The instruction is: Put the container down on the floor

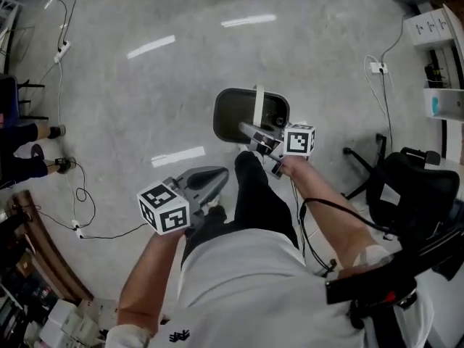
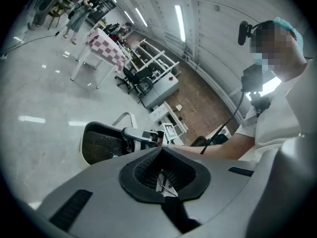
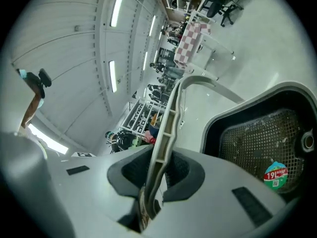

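Observation:
The container is a dark mesh-walled bin with a pale rim and a white bail handle. It sits just ahead of the person's legs over the grey floor, and I cannot tell if its base touches the floor. My right gripper is shut on the handle, which runs up between the pads in the right gripper view. The bin's mesh inside carries a round sticker. My left gripper hangs lower left of the bin, shut and empty. In the left gripper view my left gripper faces the container.
Cables and power strips trail over the concrete floor at left and upper right. A black office chair stands at right, with white shelving behind it. A seated person's legs show at the left edge. Boxes lie at bottom left.

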